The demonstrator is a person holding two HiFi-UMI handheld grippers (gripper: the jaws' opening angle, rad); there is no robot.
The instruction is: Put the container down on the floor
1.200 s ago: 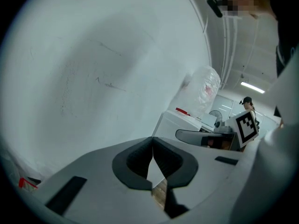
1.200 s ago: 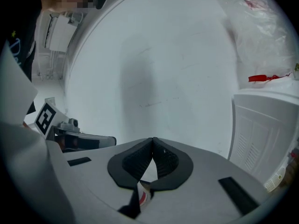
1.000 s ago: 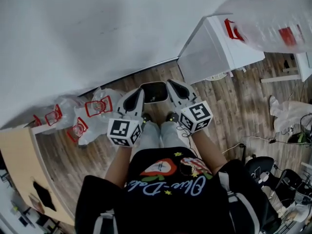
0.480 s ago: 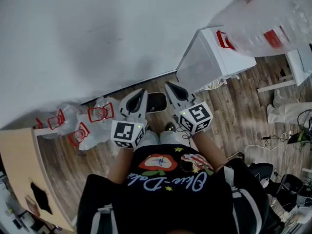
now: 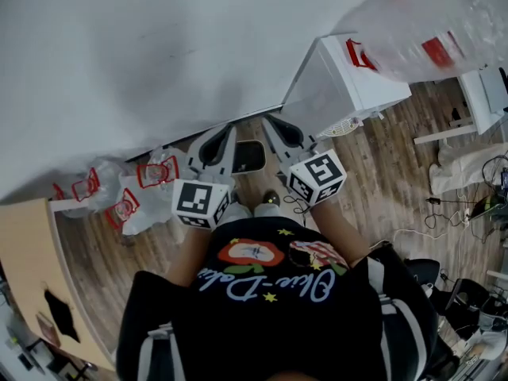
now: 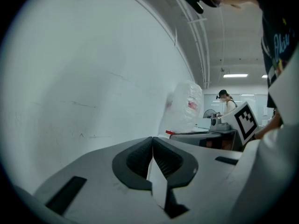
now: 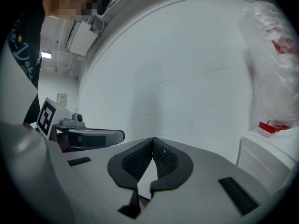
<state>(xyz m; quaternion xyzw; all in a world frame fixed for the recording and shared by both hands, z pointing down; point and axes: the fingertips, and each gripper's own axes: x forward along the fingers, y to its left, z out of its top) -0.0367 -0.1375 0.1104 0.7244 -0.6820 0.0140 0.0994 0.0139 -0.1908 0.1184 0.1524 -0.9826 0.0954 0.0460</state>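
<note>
A dark, shallow container (image 5: 248, 155) with a pale rim hangs level between my two grippers, above the wood floor (image 5: 381, 173) and close to the white wall. My left gripper (image 5: 216, 136) is at its left side and my right gripper (image 5: 275, 127) at its right side. In the left gripper view the jaws (image 6: 153, 140) are shut with a thin pale edge pinched between the pads, and the container (image 6: 201, 137) runs off to the right. In the right gripper view the jaws (image 7: 153, 140) are shut the same way, with the container (image 7: 91, 136) to the left.
A white cabinet (image 5: 353, 82) stands at the right with a big clear plastic bag (image 5: 432, 26) on top. Plastic bags with red print (image 5: 147, 185) lie on the floor at the left. A wooden table edge (image 5: 32, 260) is at far left; cables (image 5: 476, 209) at far right.
Both grippers and the container between them have shifted slightly towards the wall, and the container looks smaller in the head view. Both pairs of jaws stay shut.
</note>
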